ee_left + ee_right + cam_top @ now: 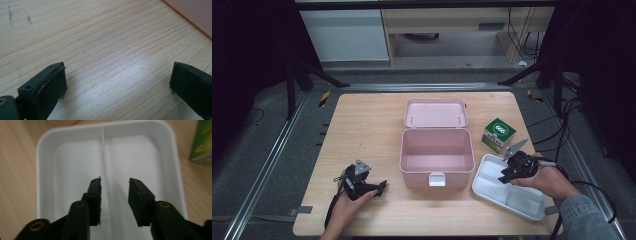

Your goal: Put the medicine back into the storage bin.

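A white divided tray [513,199] lies at the table's front right. My right gripper [504,176] hovers over the tray's left compartment. In the right gripper view, my right gripper [115,192] stands partly open above the white tray [45,157], its jaws astride the thin divider [103,150] with nothing between them. My left gripper [380,187] rests low at the front left, pointing toward the pink box [437,178]. In the left gripper view, my left gripper [117,80] is wide open over bare wood, holding nothing.
The pink box is open and empty, its lid [436,113] laid back behind it; its corner [197,15] shows at the upper right of the left gripper view. A green carton [498,134] stands behind the tray, its edge [203,142] at the right of the right gripper view.
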Motion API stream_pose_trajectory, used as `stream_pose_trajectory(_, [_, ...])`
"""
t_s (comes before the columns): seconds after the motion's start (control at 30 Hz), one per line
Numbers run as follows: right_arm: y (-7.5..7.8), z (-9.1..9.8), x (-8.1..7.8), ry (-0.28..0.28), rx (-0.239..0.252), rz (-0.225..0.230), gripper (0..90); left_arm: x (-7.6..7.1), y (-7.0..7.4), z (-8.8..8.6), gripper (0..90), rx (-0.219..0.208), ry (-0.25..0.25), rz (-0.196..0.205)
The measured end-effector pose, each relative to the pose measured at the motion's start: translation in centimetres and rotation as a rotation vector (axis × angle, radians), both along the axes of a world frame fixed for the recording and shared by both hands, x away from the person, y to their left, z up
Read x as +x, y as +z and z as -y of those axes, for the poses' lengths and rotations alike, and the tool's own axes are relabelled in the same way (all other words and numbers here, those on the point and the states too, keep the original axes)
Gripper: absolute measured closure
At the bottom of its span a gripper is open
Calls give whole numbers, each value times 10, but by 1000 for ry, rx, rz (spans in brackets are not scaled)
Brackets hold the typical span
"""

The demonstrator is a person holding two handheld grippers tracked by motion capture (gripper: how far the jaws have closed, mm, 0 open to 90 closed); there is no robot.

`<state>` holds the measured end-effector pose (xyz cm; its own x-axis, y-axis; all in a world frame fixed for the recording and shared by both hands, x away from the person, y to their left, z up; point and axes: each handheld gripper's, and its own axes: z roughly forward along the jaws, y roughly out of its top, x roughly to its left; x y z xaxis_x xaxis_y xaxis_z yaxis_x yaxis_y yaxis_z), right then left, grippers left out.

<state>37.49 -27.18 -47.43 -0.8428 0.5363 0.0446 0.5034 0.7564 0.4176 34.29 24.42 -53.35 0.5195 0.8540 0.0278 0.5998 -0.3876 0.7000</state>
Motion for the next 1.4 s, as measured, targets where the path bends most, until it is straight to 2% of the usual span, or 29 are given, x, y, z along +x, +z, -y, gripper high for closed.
stream_pose_trajectory(0.07, [10, 4, 3, -50, 49, 24, 552, 0, 0, 0, 0, 0, 0, 0])
stream_pose_trajectory(0.2, [29, 8, 11, -127, 103, 52, 454, 0, 0, 0, 1, 1, 1, 1])
stream_pose_trajectory(0.27, [34, 9, 14, -154, 104, 58, 366, 0, 0, 0, 0, 1, 1, 0])
stream_pose_trajectory(0.33, [43, 7, 19, -186, 87, 97, 307, 0, 0, 0, 1, 1, 2, 0])
stream_pose_trajectory(0.4, [51, 7, 24, -220, 81, 114, 253, 0, 0, 0, 0, 2, 2, -1])
stream_pose_trajectory(0.67, [80, 8, 46, -319, 49, 165, 196, 0, 0, 0, 0, 0, 5, 0])
stream_pose_trajectory(0.87, [88, 8, 67, -354, 45, 170, 161, 0, 0, 0, 0, 1, 5, 0])
stream_pose_trajectory(1.03, [90, 5, 84, -338, 48, 160, 86, 0, 0, 0, 0, 1, 7, 0])
stream_pose_trajectory(1.2, [85, 1, 101, -332, 28, 146, 82, 0, 0, 0, 0, 4, 6, 1])
stream_pose_trajectory(1.4, [78, -4, 113, -336, 9, 129, 94, 0, 0, 0, 0, 2, 7, 1])
